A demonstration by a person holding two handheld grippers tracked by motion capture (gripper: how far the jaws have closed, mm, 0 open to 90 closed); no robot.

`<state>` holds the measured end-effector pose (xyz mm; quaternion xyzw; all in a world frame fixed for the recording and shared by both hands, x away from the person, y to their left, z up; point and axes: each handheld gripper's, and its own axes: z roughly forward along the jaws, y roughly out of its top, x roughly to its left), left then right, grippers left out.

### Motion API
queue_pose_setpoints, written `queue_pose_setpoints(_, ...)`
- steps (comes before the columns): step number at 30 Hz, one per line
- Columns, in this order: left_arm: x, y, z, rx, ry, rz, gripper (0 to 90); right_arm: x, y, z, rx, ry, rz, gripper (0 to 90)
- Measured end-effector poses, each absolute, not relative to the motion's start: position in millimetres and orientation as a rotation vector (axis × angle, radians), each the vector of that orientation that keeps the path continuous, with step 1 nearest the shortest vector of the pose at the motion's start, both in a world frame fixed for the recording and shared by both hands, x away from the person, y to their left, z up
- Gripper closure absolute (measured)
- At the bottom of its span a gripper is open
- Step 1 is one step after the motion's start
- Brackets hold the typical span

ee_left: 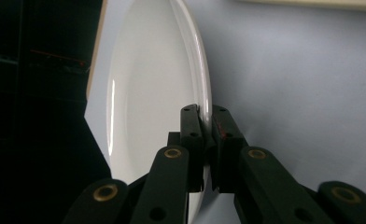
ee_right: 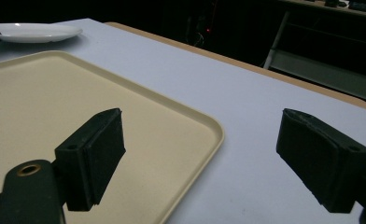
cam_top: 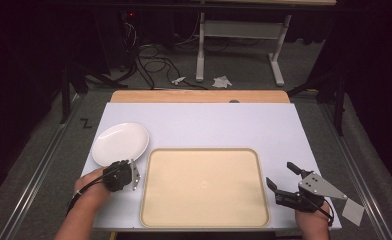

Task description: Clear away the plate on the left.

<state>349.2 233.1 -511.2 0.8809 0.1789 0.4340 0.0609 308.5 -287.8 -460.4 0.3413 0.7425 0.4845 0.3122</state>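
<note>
White plate (ee_left: 148, 93) rim in left gripper (ee_left: 205, 116).

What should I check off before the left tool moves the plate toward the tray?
1. Left tool closed on the white plate's rim: ok.
2. Grip depth: shallow, rim edge only: not ok.
3. Beige tray bare, room to receive the plate: ok.
4. Right tool open and off the tray's right side, out of the path: ok.
5. Plate lifted off the table: cannot tell.
</note>
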Motion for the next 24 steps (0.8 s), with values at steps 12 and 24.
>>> queue_pose_setpoints(12,349,240,-501,2.599,0.593,1.316,87.3,308,-287,-461,0.904,1.965,1.281,16.1)
queue_pose_setpoints(24,345,241,-494,2.575,0.607,1.312,87.0,307,-287,-461,0.909,1.965,1.284,16.1)
